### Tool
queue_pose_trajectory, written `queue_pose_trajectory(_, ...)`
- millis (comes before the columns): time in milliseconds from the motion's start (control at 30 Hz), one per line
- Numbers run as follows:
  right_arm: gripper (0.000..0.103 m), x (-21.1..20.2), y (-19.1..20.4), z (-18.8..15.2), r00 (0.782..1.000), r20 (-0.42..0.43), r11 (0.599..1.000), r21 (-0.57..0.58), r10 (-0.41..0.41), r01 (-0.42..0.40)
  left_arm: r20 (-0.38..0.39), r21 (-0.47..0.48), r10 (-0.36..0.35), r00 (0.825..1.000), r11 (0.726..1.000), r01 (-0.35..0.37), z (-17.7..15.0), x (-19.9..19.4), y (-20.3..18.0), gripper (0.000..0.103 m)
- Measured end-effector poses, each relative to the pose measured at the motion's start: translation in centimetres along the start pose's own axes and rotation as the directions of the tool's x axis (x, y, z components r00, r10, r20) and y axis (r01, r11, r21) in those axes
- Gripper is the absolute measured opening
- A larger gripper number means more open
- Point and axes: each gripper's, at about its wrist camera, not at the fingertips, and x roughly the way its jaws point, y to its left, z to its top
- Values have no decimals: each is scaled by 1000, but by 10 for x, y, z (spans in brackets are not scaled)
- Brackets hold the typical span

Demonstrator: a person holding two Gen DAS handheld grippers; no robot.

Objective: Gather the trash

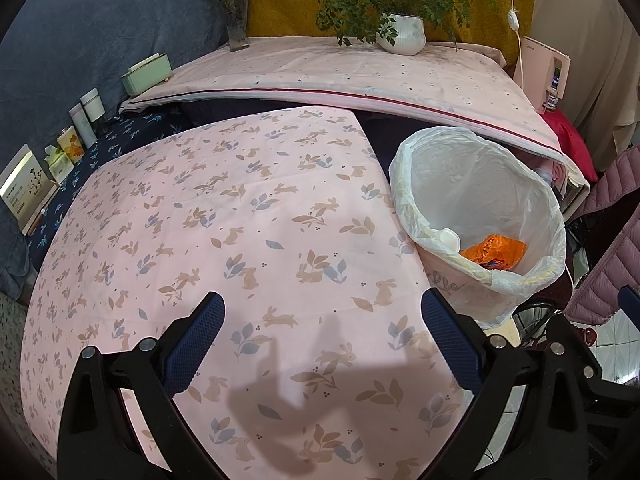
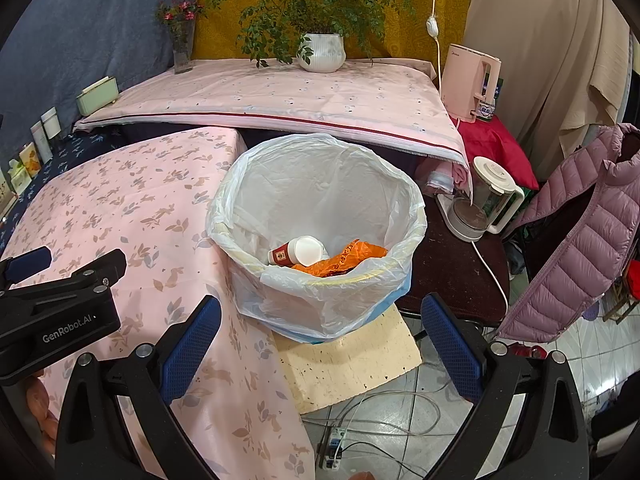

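A trash bin lined with a clear plastic bag stands beside the pink rabbit-print table. Inside it lie an orange wrapper and a red-and-white cup; the left wrist view shows the same bin, orange wrapper and white cup. My left gripper hovers open over the tablecloth, left of the bin, nothing between its blue pads. My right gripper is open and empty, just in front of the bin. The left gripper's body shows at the left of the right wrist view.
A higher pink-covered table behind holds a potted plant and a flower vase. A pink appliance, a glass kettle, a puffer jacket stand right. Cables and a power strip lie on the floor. Small boxes line the left.
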Motion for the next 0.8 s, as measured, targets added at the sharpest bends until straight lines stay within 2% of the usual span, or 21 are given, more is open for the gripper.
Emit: queue_pose_trajectory(800,97,2,-5,2,1000,-1,1000,13,-4,4,8,0,11,1000,1000,-11,-1,1,0,94)
